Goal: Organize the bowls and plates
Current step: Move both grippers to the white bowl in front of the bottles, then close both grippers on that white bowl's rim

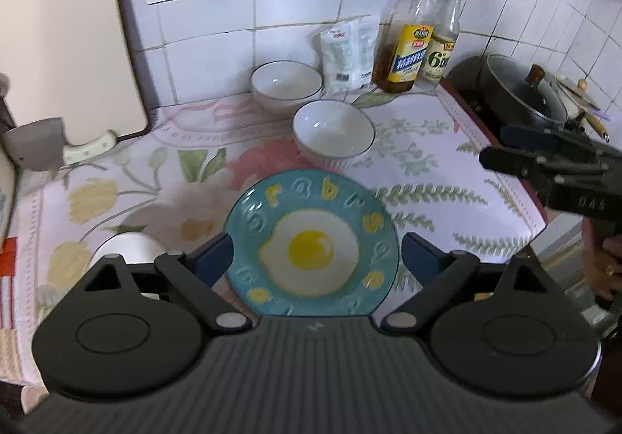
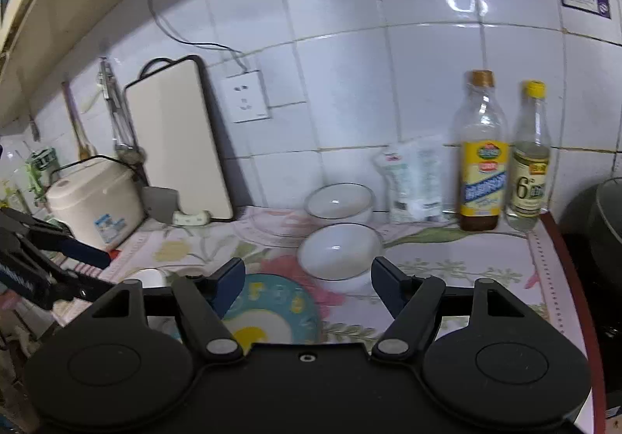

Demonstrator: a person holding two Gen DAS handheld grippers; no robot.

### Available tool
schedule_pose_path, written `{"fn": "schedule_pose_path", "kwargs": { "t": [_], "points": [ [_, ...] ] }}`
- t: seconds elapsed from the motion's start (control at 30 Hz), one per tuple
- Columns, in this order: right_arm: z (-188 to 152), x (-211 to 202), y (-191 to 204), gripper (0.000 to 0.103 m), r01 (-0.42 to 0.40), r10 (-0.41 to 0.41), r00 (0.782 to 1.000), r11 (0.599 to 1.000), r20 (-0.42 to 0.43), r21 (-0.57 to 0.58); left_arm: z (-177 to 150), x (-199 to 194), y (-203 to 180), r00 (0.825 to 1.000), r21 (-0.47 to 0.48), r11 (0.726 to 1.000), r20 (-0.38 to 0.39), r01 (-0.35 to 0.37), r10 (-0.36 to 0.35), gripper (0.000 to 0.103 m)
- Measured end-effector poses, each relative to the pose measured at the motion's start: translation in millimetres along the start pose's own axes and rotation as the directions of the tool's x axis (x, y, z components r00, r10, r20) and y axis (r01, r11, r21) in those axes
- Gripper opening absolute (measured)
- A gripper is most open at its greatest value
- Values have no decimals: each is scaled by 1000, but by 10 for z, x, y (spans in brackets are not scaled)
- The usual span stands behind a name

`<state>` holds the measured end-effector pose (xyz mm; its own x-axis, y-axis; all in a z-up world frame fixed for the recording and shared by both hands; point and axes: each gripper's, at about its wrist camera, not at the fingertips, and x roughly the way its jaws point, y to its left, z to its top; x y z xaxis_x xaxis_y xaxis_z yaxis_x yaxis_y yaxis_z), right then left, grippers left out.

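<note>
A teal plate (image 1: 311, 243) with a fried-egg picture lies flat on the floral cloth (image 1: 427, 161). My left gripper (image 1: 317, 257) hovers over the plate, open, its fingers either side of the plate without pressing on it. Two white bowls stand behind, the near bowl (image 1: 333, 132) and the far bowl (image 1: 287, 84) by the wall. In the right wrist view my right gripper (image 2: 307, 278) is open and empty, with the near bowl (image 2: 338, 255) just beyond its tips and the plate (image 2: 272, 305) low on the left. A white round dish (image 1: 128, 245) is half hidden behind the left finger.
An oil bottle (image 1: 406, 45), a vinegar bottle (image 1: 443, 41) and a white bag (image 1: 350, 53) stand along the tiled wall. A lidded pot (image 1: 521, 91) sits on the stove at right. A cutting board (image 2: 179, 138), a cleaver (image 1: 39, 142) and a rice cooker (image 2: 93, 200) stand left.
</note>
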<state>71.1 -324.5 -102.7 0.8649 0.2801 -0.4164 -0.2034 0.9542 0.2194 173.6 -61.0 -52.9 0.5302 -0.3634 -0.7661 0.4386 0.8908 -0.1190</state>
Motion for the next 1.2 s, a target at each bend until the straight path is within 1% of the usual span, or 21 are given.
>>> {"fn": "schedule_pose_path", "kwargs": {
  "t": [0.07, 0.13, 0.2, 0.27, 0.33, 0.37, 0.4, 0.47, 0.57, 0.7, 0.83, 0.9, 0.97, 1.03, 1.13, 1.2],
  "points": [
    [-29, 51, -115, 76, 7, -7, 1000, 1000, 1, 0, 70, 153, -43, 1000, 23, 999, -9, 30, -30, 94],
    [-51, 119, -231, 76, 21, -22, 1000, 999, 19, 40, 131, 299, -81, 999, 23, 999, -1, 38, -38, 94],
    [-67, 227, -327, 76, 0, 0, 1000, 998, 9, 70, 188, 423, -96, 999, 16, 999, 1, 44, -44, 94],
    [-112, 345, -378, 77, -4, 3, 1000, 998, 18, 70, 256, 568, -111, 999, 9, 999, 11, 50, -50, 94],
    [-176, 482, -406, 79, -2, 1, 999, 999, 33, 35, 324, 714, -109, 998, 0, 999, 20, 54, -54, 94],
    [-200, 553, -416, 84, 7, -7, 999, 1000, 35, 10, 350, 776, -93, 998, -10, 998, 22, 59, -59, 94],
    [-234, 625, -429, 85, 12, -11, 999, 1000, 41, -23, 379, 851, -70, 997, -25, 997, 21, 70, -70, 94],
    [-303, 757, -446, 86, 20, -15, 998, 995, 53, -100, 429, 980, -17, 994, -57, 993, 33, 103, -101, 93],
    [-368, 979, -497, 86, 29, -22, 999, 982, 37, -189, 487, 1148, 39, 992, -91, 989, 67, 114, -109, 93],
    [-437, 1225, -580, 92, -16, 19, 1000, 970, 13, -241, 552, 1368, 99, 990, -96, 990, 102, 106, -96, 90],
    [-483, 1491, -625, 93, -47, 40, 999, 957, -31, -287, 621, 1618, 160, 990, -126, 985, 91, 117, -106, 90],
    [-498, 1636, -657, 93, -74, 59, 996, 954, -61, -292, 640, 1733, 177, 990, -138, 983, 89, 118, -106, 88],
    [-498, 1771, -684, 93, -109, 86, 992, 948, -89, -299, 663, 1864, 197, 991, -162, 980, 86, 116, -103, 88],
    [-488, 1905, -688, 92, -132, 98, 987, 941, -124, -312, 680, 1951, 197, 990, -162, 978, 81, 130, -118, 88],
    [-484, 2042, -721, 92, -157, 121, 984, 937, -131, -312, 712, 2035, 172, 992, -147, 984, 85, 102, -91, 88],
    [-478, 2132, -738, 93, -176, 136, 980, 935, -147, -307, 736, 2102, 210, 992, -160, 981, 88, 106, -93, 86]
  ]
}}
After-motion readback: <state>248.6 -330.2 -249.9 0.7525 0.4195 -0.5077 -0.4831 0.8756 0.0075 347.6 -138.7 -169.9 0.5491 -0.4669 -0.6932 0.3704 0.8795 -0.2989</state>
